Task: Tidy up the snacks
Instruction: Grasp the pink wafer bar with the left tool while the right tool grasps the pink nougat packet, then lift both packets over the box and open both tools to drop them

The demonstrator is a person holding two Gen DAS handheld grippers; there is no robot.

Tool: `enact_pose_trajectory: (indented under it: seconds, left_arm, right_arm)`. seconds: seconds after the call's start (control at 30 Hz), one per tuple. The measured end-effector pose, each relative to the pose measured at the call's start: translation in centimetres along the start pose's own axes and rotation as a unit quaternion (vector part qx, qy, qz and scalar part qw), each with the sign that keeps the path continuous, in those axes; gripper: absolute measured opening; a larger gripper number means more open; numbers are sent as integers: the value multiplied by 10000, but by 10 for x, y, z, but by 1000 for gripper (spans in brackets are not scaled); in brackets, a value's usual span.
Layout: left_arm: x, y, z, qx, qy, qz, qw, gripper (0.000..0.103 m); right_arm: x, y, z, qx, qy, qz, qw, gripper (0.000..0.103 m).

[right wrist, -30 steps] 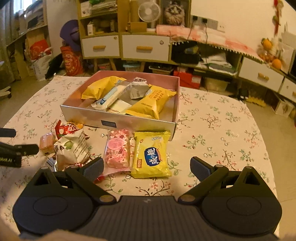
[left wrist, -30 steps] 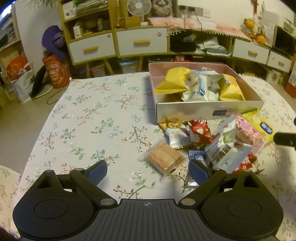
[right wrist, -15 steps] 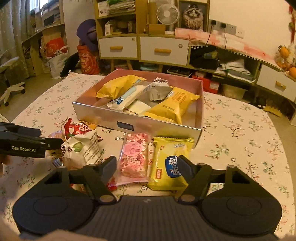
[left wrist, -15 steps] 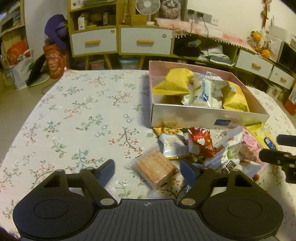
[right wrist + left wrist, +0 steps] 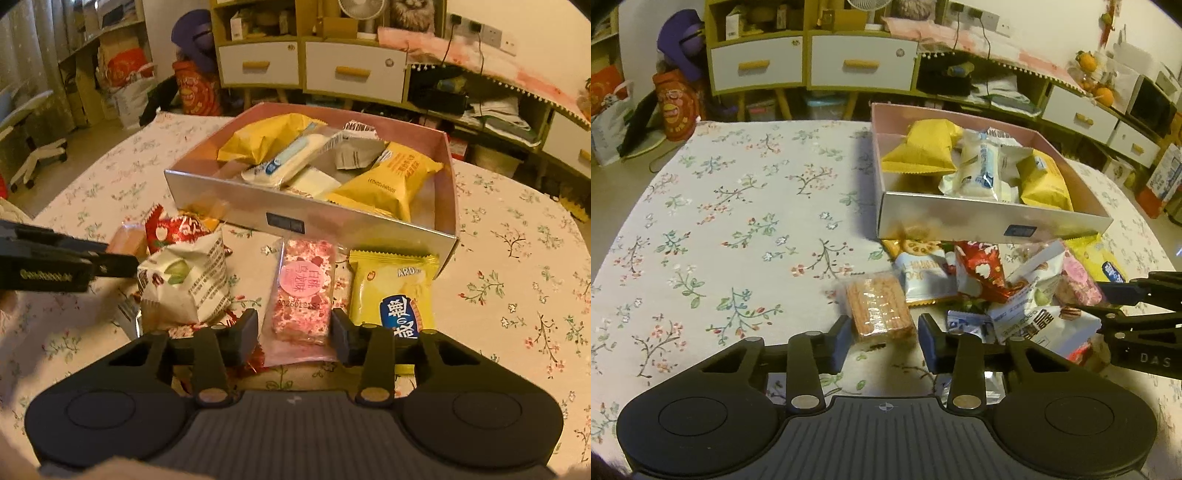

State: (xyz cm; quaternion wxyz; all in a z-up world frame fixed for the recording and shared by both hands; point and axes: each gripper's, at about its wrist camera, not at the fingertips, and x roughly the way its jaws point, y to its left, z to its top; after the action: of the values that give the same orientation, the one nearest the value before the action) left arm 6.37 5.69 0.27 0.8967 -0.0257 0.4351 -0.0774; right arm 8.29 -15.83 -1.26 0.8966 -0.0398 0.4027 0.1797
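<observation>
A clear-wrapped cracker pack (image 5: 877, 310) lies on the flowered tablecloth at the left edge of a snack pile. My left gripper (image 5: 884, 338) straddles its near end. Its jaws are closing, the pads just beside the wrapper. In the right wrist view a pink nougat bar (image 5: 303, 291) in a clear wrapper lies in front of the silver box (image 5: 236, 199). My right gripper (image 5: 294, 332) straddles the bar's near end. Its jaws are closing too, with thin gaps at both pads. The box (image 5: 960, 221) holds yellow and white packs.
A yellow pack (image 5: 395, 291) lies right of the nougat bar and a white nut pack (image 5: 184, 280) to its left. Red and white packs (image 5: 979, 269) are heaped before the box. The right gripper's fingers (image 5: 1123, 291) reach into the pile. Bare tablecloth (image 5: 738, 221) spreads left.
Both grippers have gone from wide open to narrow and have come down and forward. The cracker pack now sits between the left pads and the nougat bar between the right pads.
</observation>
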Motion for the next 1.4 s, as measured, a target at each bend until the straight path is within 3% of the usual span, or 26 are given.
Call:
enact_pose_trajectory:
  seconds: [0.13,0.4,0.57,0.7,0.83,1.4]
  left_arm:
    - [-2,8,2,43,81,100,9999,36]
    - [-1,6,-3,354,-178,190,9990,44]
    - [5,5,0,247,-176,263,9992,44]
    - [11,8,1,87,-98,319,9994,42]
    - [10,8,1,58,-118,365,9992,36]
    - [-3,5,10,-68,-73,286,9995,32]
  right_arm:
    - [-2,-3,1,118,17,11,9999,37]
    - [4,-1,4,209,60,-68,9997,41]
    - [10,-2,6,315,119,-87,9994,41]
    - [11,-2,7,379,101,-113,9992,42]
    - [9,-3,9,413,55,-98,9991,31]
    - [-6,1,20,472,-88,-12,9988,30]
